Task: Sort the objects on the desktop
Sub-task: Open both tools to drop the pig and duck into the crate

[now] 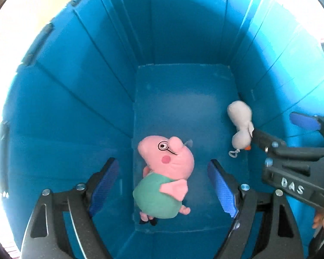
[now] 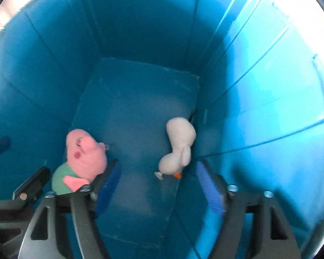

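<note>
Blue bin (image 1: 183, 32) walls ring my two spread, empty grippers (image 1: 163, 185) (image 2: 157, 185); pig plush (image 1: 164, 172) lies mid-floor, white duck (image 1: 240, 127) against the right wall.

Daylight blows out to white past the rim of the blue bin (image 1: 183, 21), whose floor lies dimmer. Fisheye bends its walls; the right wrist view is softly blurred.

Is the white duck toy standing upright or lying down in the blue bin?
Lying down. The white duck toy rests lengthwise on the blue bin floor beside the wall.
</note>
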`<state>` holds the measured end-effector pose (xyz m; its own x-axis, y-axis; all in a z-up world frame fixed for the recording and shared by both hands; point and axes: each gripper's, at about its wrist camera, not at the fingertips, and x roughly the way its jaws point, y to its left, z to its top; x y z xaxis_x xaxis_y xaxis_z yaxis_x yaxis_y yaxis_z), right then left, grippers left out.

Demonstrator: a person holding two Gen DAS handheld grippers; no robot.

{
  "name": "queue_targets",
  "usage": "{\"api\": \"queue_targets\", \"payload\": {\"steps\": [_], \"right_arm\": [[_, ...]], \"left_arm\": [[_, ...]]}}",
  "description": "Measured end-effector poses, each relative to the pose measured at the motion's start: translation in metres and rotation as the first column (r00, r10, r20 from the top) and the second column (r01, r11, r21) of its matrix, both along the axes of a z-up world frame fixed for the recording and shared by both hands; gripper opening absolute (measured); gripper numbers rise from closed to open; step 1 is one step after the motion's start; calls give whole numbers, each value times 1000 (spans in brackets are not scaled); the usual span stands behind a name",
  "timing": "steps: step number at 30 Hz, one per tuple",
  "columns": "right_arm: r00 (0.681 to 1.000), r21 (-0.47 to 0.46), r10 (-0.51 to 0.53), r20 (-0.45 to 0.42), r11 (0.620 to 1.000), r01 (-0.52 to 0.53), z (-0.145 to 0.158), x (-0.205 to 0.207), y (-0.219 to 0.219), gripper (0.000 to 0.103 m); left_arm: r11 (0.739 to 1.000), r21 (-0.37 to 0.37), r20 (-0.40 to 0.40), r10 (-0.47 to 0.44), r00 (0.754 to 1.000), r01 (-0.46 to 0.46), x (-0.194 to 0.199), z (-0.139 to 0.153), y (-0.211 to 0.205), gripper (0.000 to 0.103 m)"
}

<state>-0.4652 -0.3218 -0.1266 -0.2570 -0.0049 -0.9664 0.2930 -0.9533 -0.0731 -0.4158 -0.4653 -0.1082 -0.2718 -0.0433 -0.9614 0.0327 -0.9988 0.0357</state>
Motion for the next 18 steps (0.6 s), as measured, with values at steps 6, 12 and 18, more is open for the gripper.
{"api": "queue_targets", "payload": {"steps": [6, 12, 18], "right_arm": [[997, -59, 32, -74, 998, -36, 41, 30, 0, 91], [974, -79, 86, -211, 991, -105, 92, 71, 9, 92], [942, -129, 118, -314, 978, -165, 132, 123, 36, 92]], "left_arm": [[999, -30, -112, 12, 994, -15, 36, 36, -3, 84], [998, -58, -250, 17, 968, -32, 82, 70, 1, 84], [998, -49, -365, 23, 931, -44, 133, 96, 17, 84]]}}
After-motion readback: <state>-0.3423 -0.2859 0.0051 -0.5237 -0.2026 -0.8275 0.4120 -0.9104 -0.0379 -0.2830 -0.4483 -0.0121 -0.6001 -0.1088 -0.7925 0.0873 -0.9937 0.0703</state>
